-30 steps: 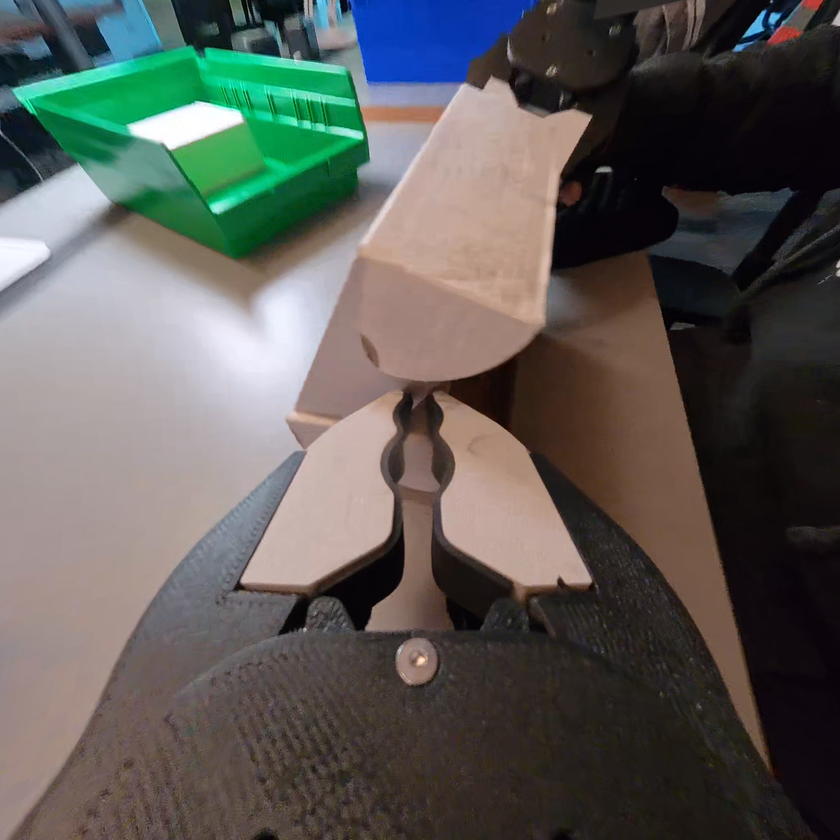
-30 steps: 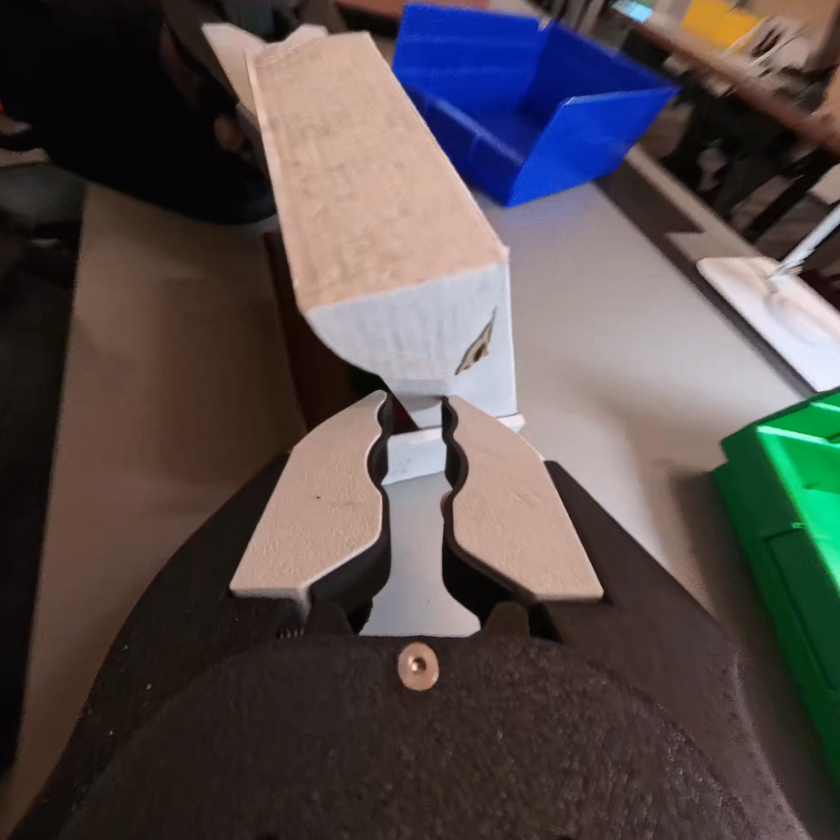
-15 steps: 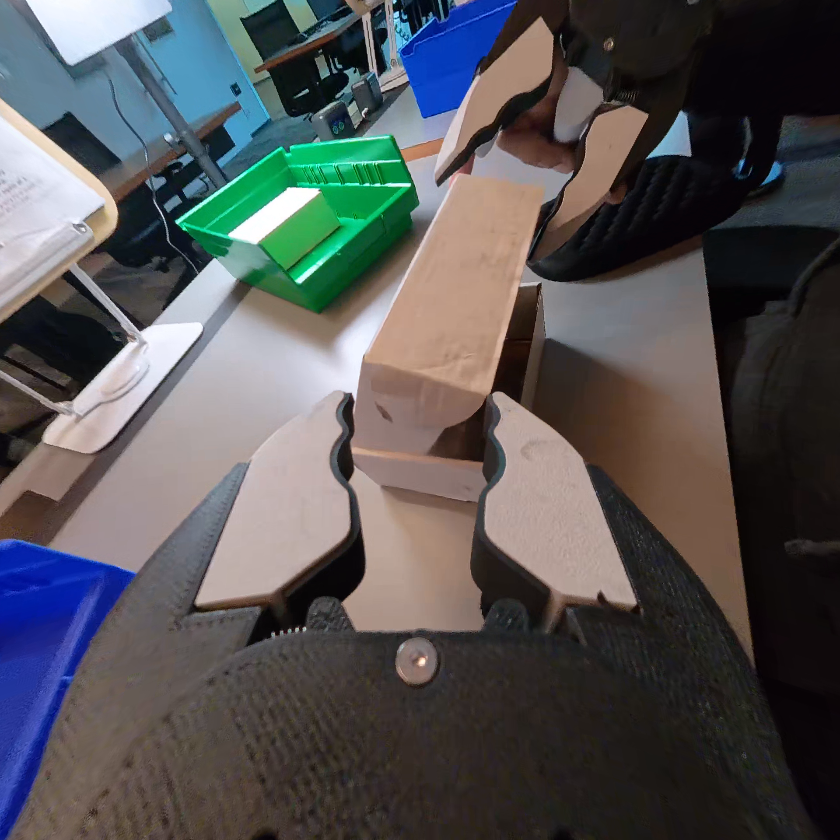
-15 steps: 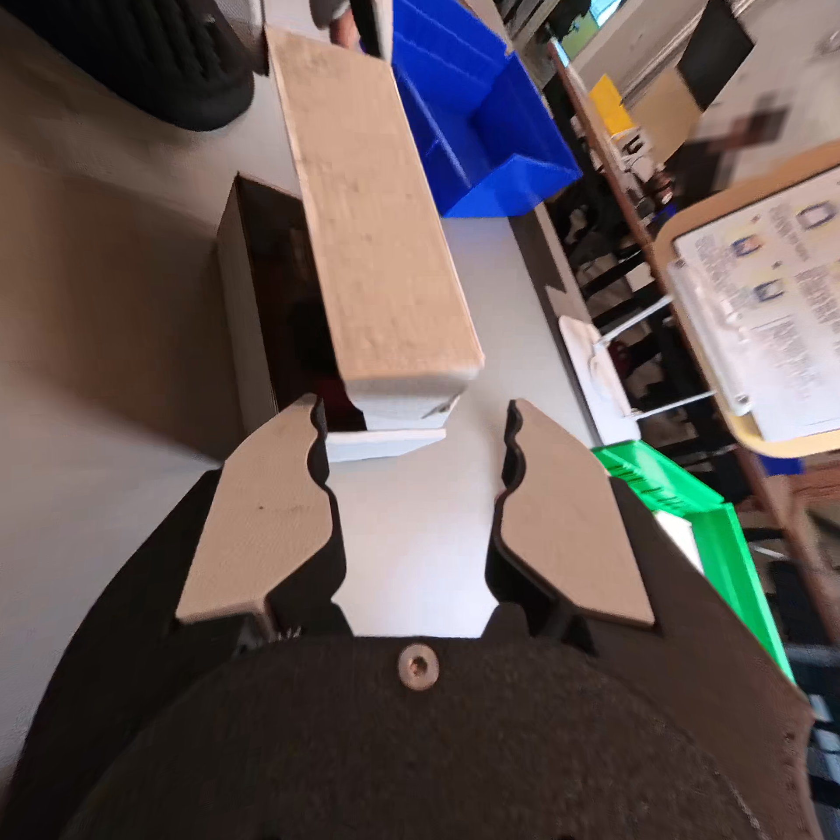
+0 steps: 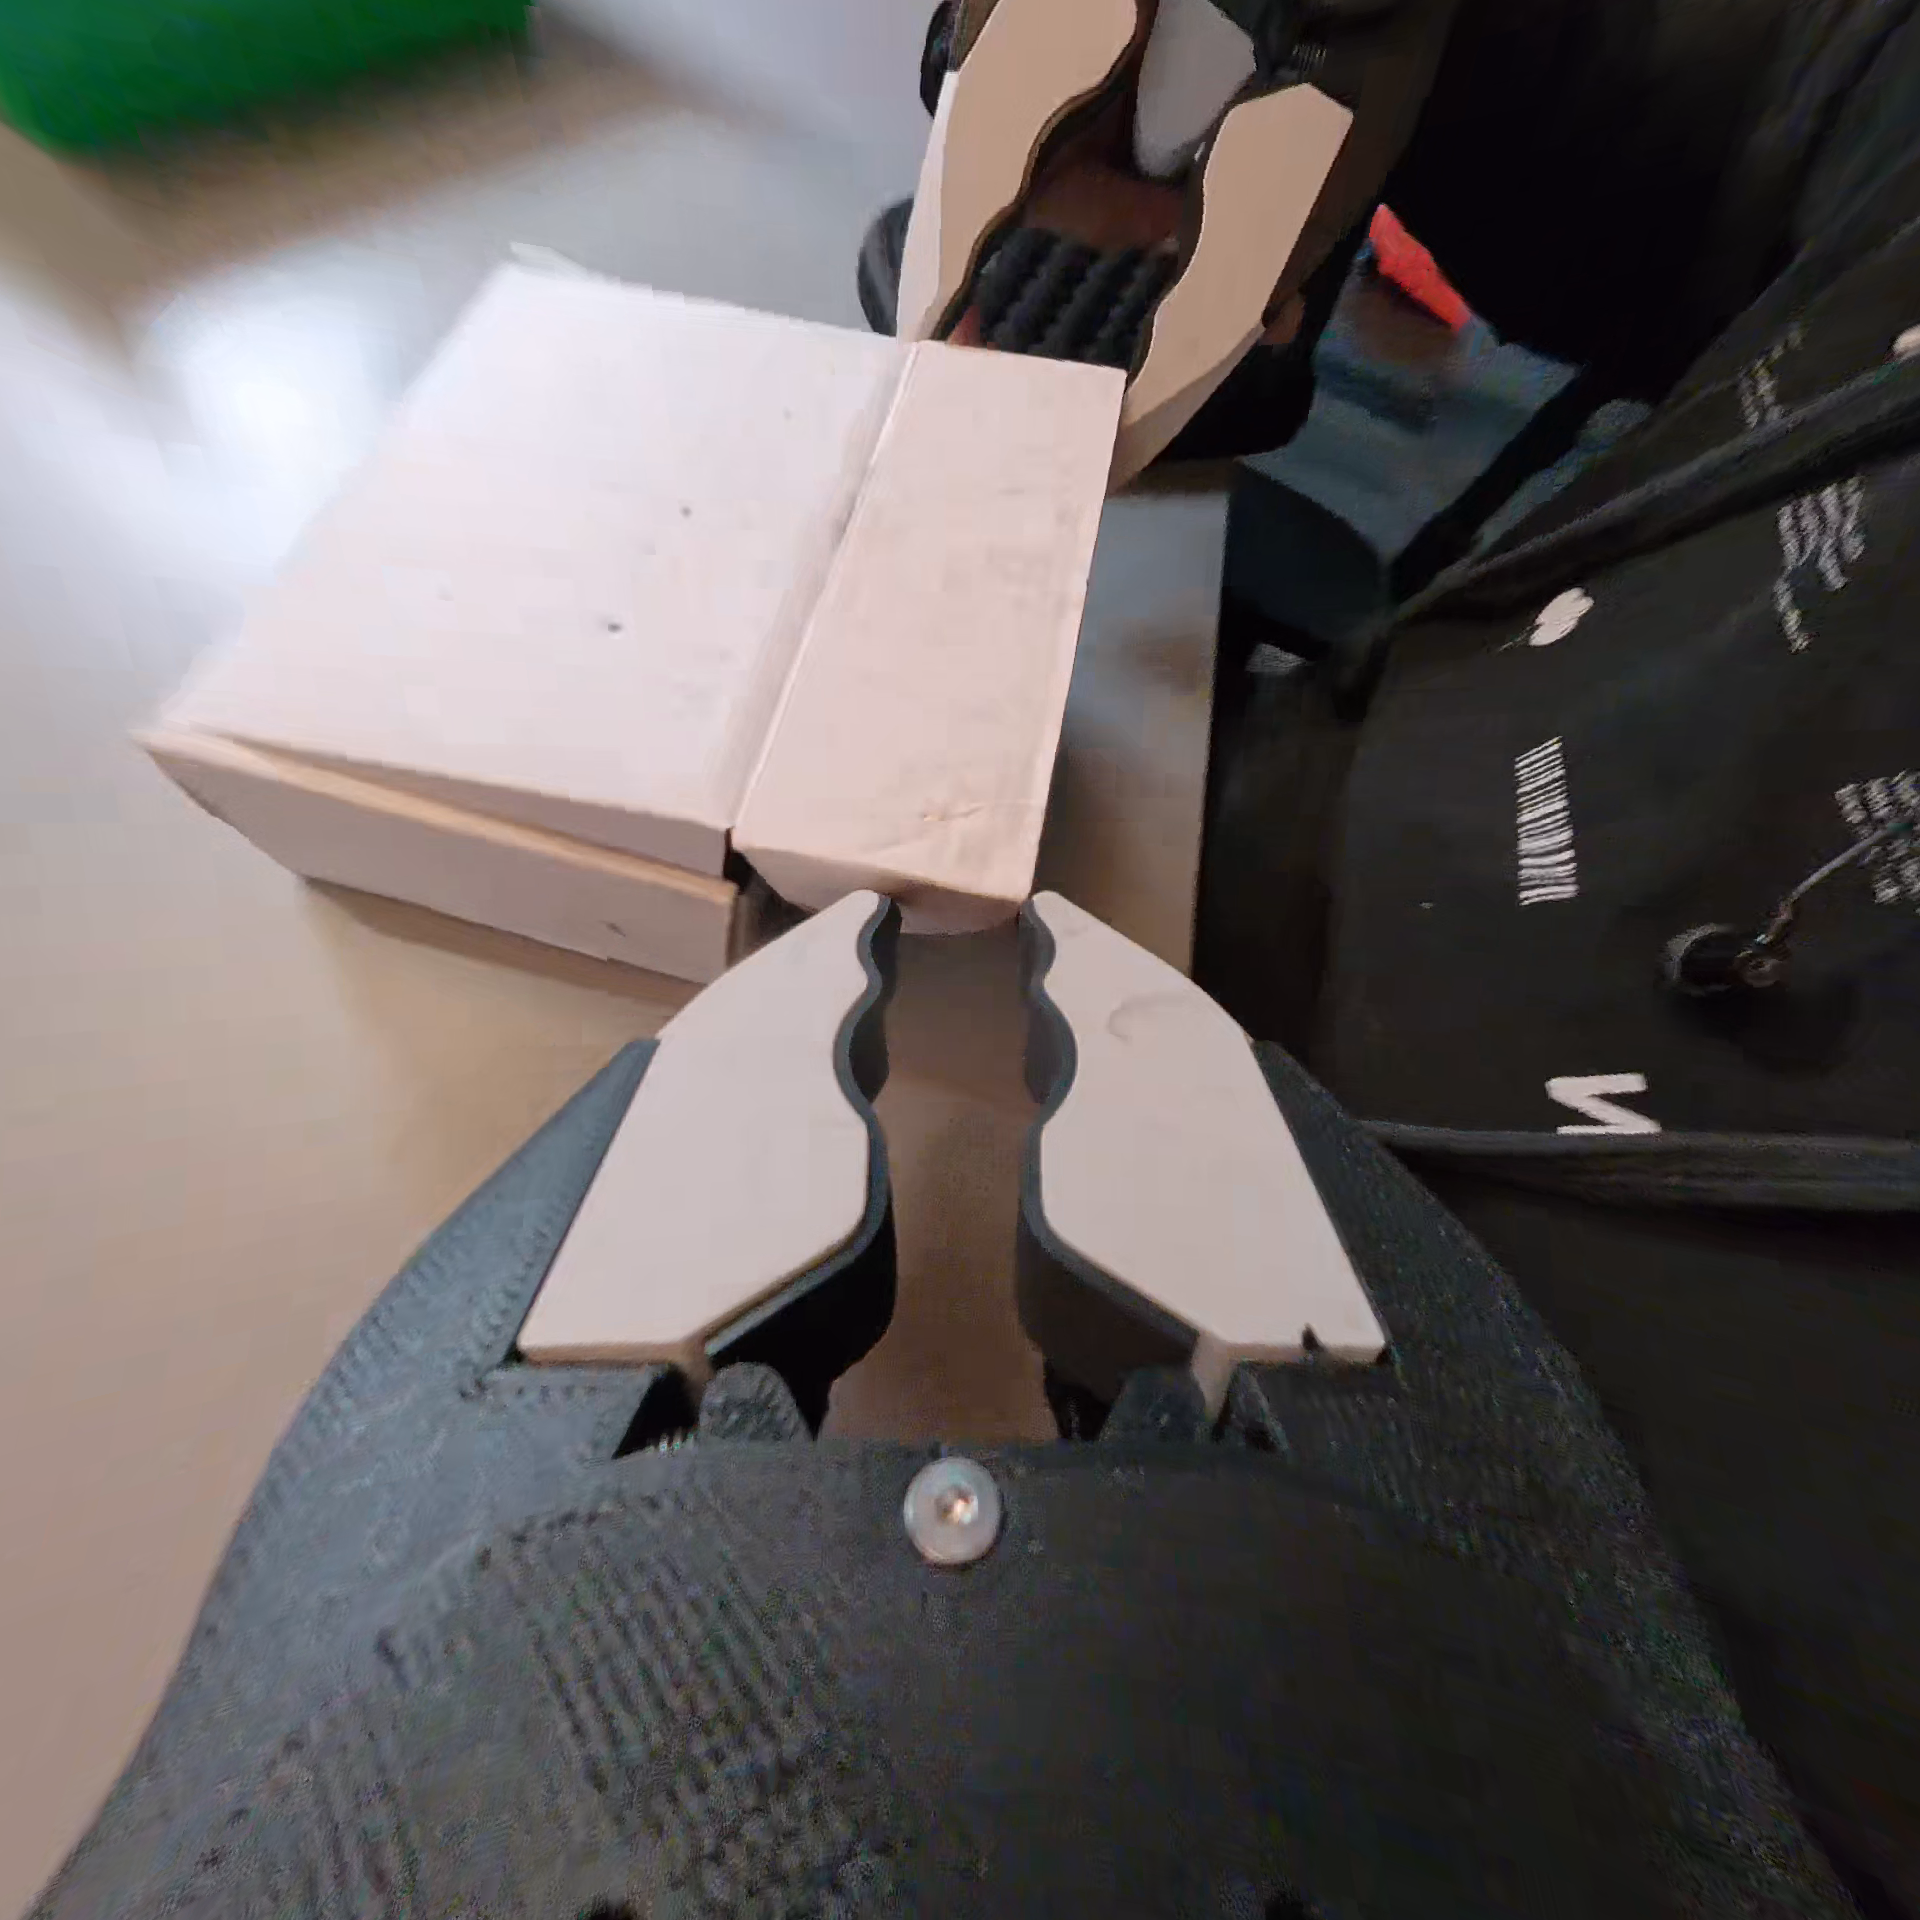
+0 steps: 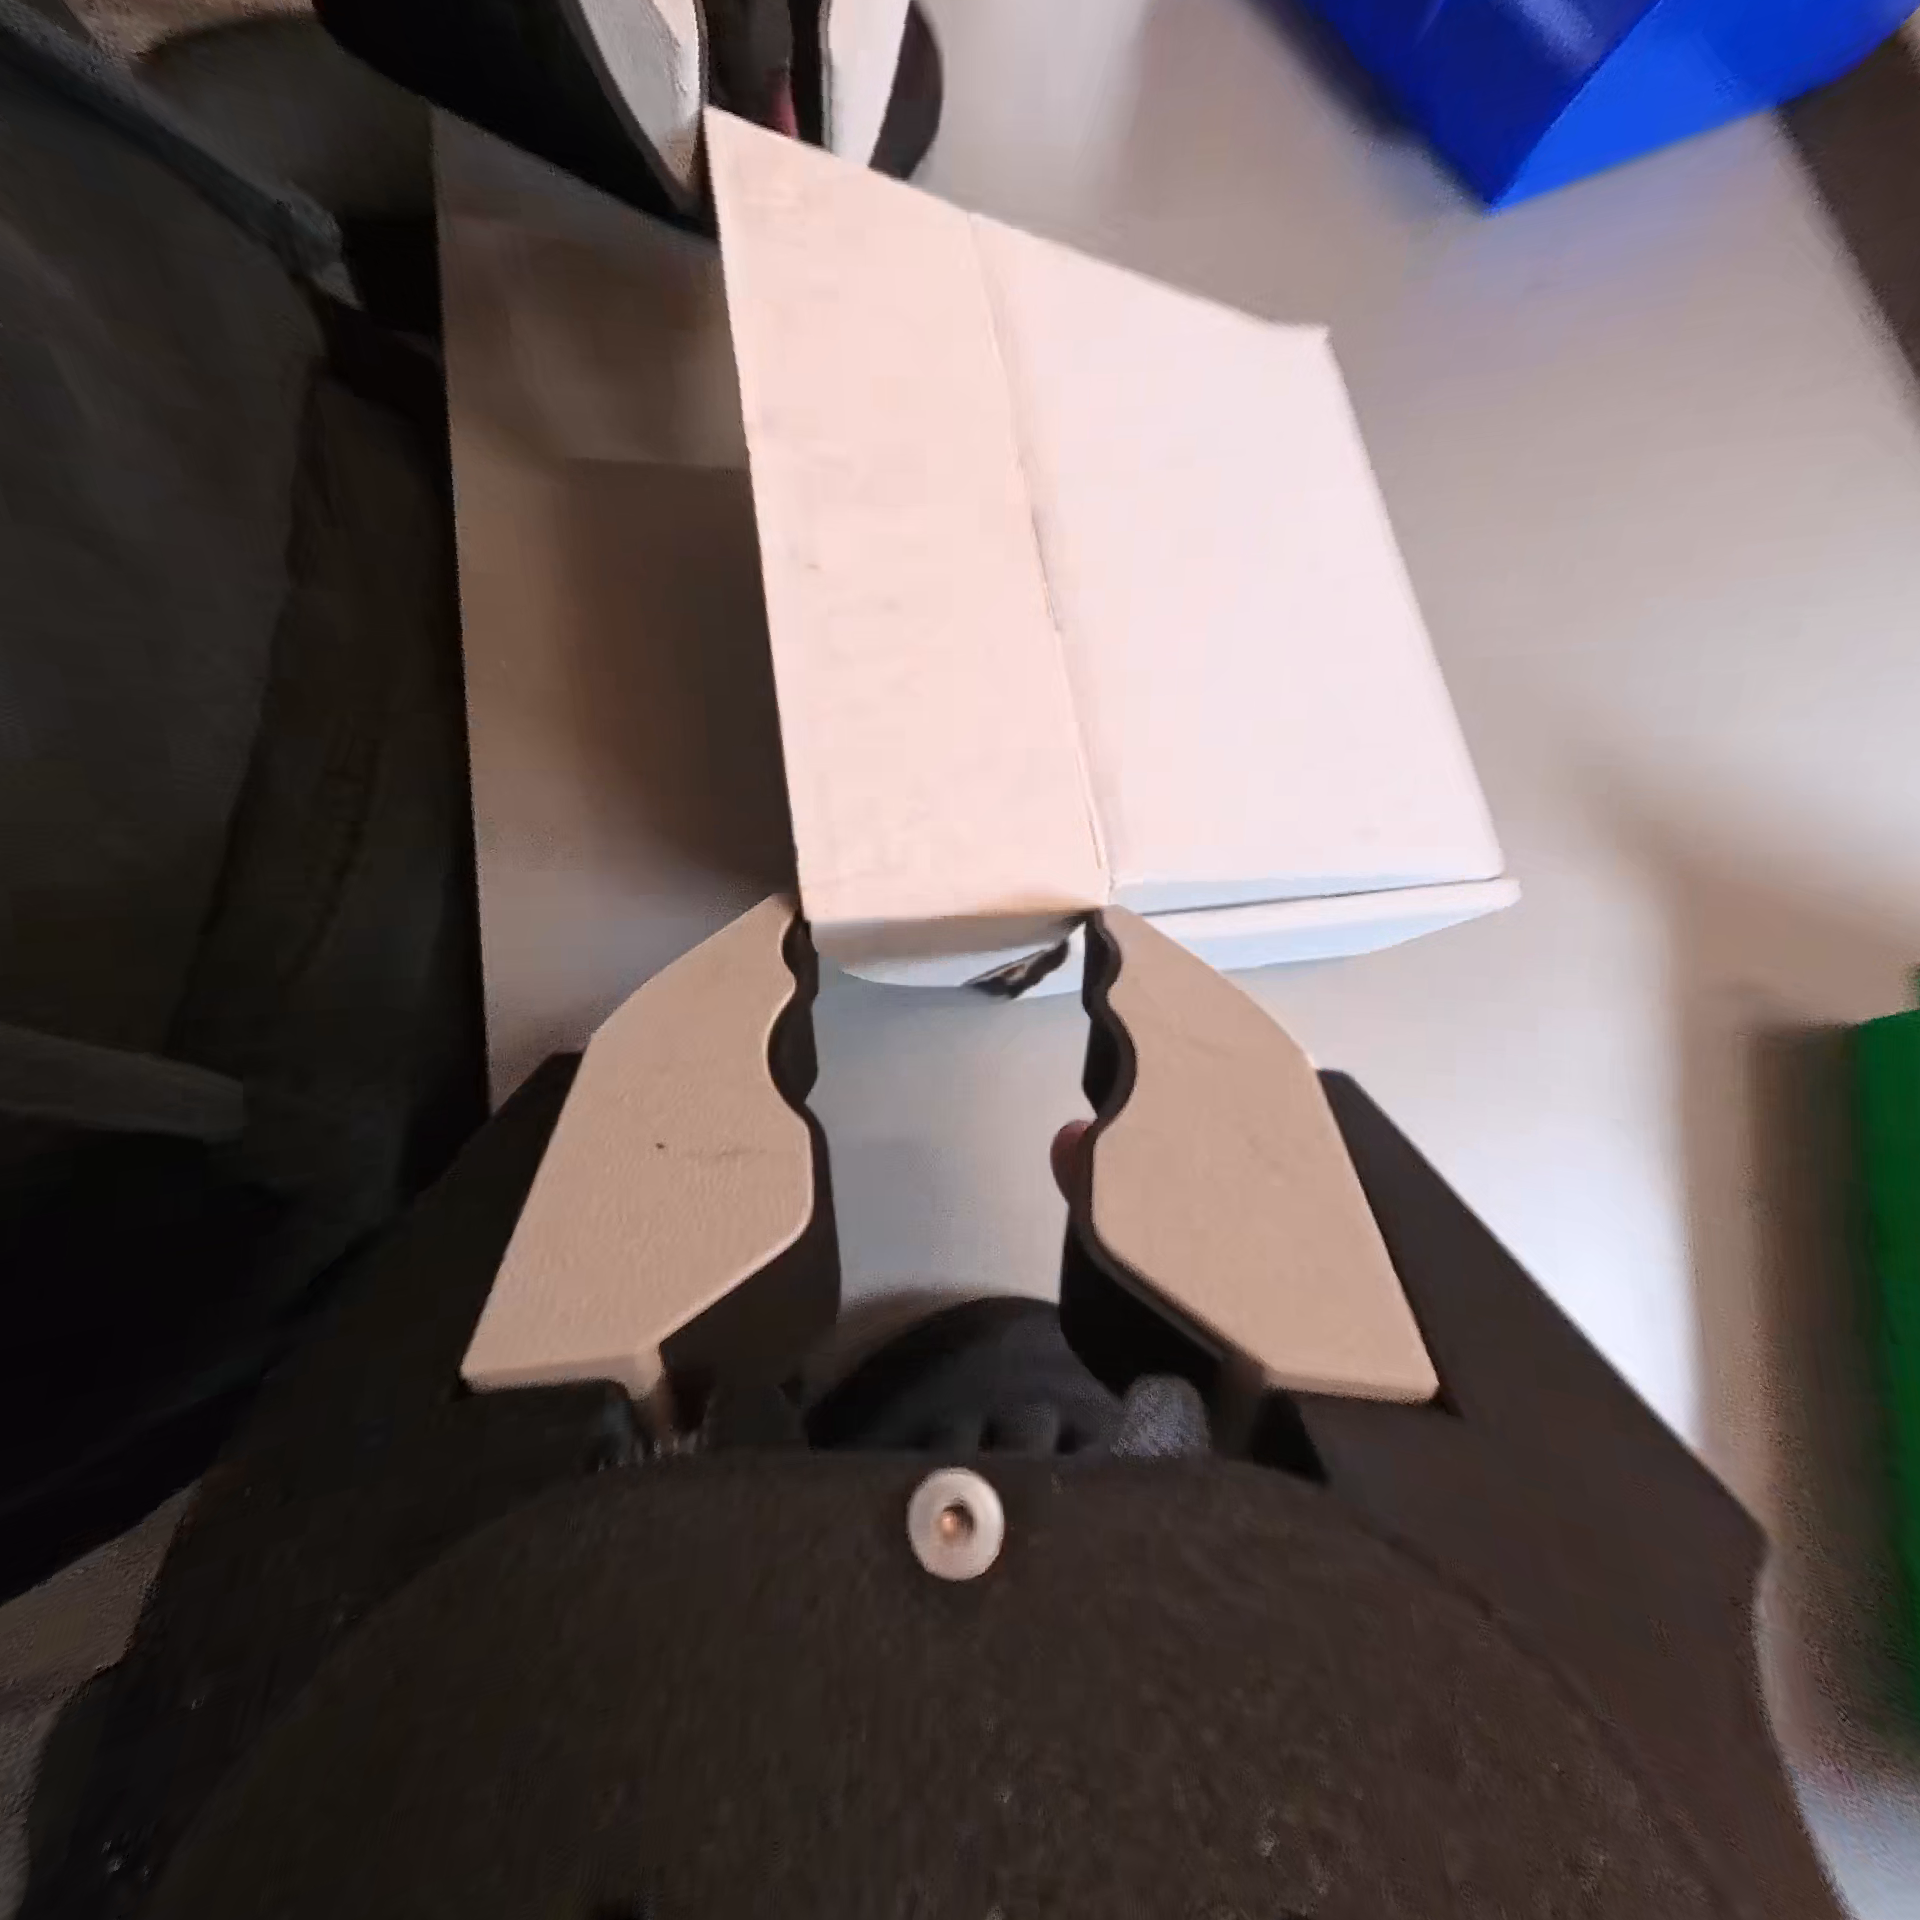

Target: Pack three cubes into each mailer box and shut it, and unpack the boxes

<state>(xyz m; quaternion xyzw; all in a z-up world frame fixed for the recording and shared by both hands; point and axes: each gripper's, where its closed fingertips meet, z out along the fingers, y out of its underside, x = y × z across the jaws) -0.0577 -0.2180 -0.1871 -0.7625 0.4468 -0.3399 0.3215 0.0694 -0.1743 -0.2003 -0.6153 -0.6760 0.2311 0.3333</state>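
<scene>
A white mailer box [image 5: 540, 582] lies on the table with its lid [image 6: 1226, 582] down. Its front flap [image 5: 935, 644] slopes out over the table-edge side, and also shows in the right wrist view [image 6: 894, 540]. My left gripper [image 5: 956, 920] is open, its fingertips on either side of the flap's rounded near end. My right gripper [image 6: 945, 940] is open, its tips level with the flap's other end. Each gripper also shows at the far end of the other's view, the right one [image 5: 1122, 208] and the left one [image 6: 769, 73]. No cubes are in view.
A green bin [image 5: 208, 62] stands beyond the box, also at the right edge of the right wrist view [image 6: 1881, 1195]. A blue bin [image 6: 1610, 83] stands at the other end. A person's dark clothing [image 5: 1558, 831] is close along the table edge next to the flap. Spacing between my two grippers at the tips: around 15 cm.
The lid, held raised by both shut grippers a second ago, now lies down on the box. Both grippers have let go and opened, and now look down on the flap ends.
</scene>
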